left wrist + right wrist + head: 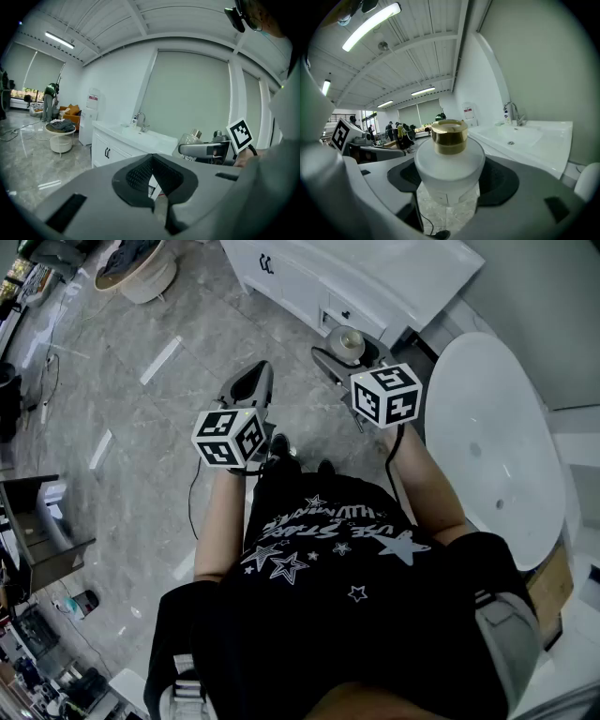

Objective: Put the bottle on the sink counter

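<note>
A frosted white bottle [449, 168] with a gold cap [449, 136] stands upright between the jaws of my right gripper [450, 199], which is shut on it. In the head view this gripper [345, 351] holds the bottle [348, 340] in the air just short of the white sink counter [394, 282]. The counter [543, 145] with its basin and faucet [513, 112] lies ahead to the right. My left gripper [251, 382] hovers alongside, to the left, over the floor. Its jaws [157, 190] are shut with nothing in them. From the left gripper view, the bottle [190, 139] and counter [140, 137] show ahead.
A white bathtub [492, 432] stands at the right, close to the person's right arm. A round table [136, 268] piled with clothes sits on the marble floor at the far left. A tall white appliance [89, 123] stands beside the counter's far end. People stand in the distance.
</note>
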{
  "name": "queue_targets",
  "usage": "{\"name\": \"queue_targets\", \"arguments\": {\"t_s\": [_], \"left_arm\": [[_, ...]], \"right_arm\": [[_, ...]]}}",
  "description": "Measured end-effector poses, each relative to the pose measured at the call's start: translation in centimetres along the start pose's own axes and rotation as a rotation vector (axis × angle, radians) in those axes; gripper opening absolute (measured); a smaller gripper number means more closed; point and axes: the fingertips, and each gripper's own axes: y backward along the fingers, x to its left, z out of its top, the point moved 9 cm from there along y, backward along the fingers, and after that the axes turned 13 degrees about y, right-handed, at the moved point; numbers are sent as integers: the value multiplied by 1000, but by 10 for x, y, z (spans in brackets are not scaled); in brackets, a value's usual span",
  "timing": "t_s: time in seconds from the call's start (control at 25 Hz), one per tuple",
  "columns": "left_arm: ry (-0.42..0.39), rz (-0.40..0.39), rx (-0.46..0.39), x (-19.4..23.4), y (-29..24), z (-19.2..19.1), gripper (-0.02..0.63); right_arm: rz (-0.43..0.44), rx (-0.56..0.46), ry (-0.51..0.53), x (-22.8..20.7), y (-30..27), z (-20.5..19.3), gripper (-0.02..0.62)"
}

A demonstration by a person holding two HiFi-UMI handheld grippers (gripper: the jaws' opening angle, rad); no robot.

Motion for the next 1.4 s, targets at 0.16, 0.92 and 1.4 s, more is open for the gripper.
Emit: {"name": "queue_targets", "arguments": {"t_s": [0.16, 0.92, 1.4], "left_arm": [[-2, -3, -4, -3, 4, 4, 7], [20, 60, -30, -5, 20, -10, 6], [45, 98, -20, 68, -31, 17, 6]], "right_arm": [[-9, 1, 1, 2, 3, 4, 328], [23, 14, -21, -3, 9, -9, 328], [45, 54, -29, -36, -79, -8, 328]]}}
